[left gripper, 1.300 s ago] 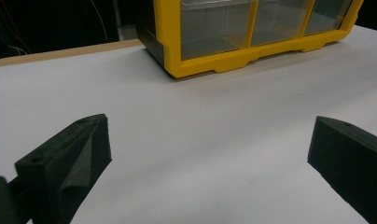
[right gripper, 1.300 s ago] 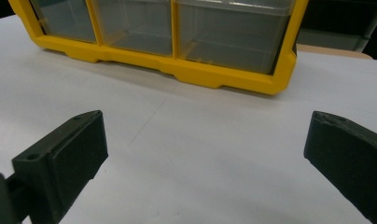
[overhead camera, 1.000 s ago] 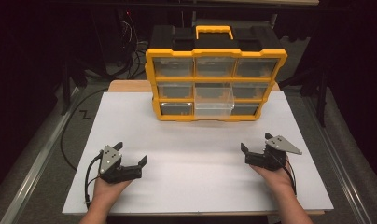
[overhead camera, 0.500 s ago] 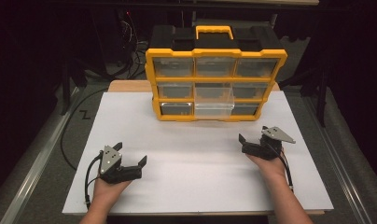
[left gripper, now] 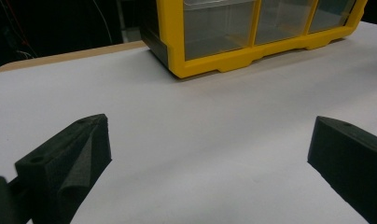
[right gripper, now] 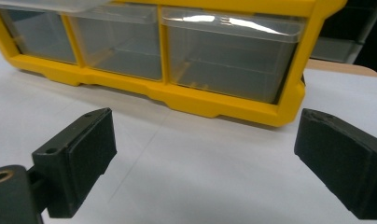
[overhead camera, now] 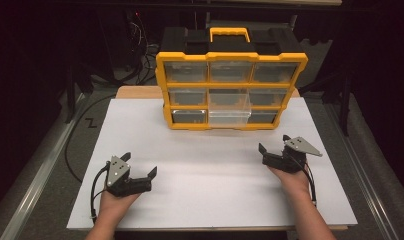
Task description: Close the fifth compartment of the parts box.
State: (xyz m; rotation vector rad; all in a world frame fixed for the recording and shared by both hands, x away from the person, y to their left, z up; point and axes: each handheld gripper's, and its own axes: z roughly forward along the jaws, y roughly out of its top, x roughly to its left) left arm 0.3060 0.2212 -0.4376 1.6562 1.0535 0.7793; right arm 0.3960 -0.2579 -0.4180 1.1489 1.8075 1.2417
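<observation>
A yellow-framed organizer (overhead camera: 230, 85) with clear drawers and a black top stands at the far side of the white board. Its bottom middle drawer (overhead camera: 229, 116) sticks out a little. My left gripper (overhead camera: 140, 164) rests near the front left, open, with only bare board between its jaws (left gripper: 210, 149). My right gripper (overhead camera: 273, 142) is at the right, pointing at the organizer's lower right drawers (right gripper: 228, 60). Its jaws have just been closing a little but still stand wide apart, with nothing between them (right gripper: 205, 149).
The white board (overhead camera: 200, 200) lies on a wooden table (overhead camera: 135, 92). Dark floor and a metal rail (overhead camera: 35, 185) run along the left, where a black cable (overhead camera: 70, 145) curves. Black equipment stands behind the organizer.
The right hand has shifted slightly away from the person, toward the organizer. The left hand has stayed put.
</observation>
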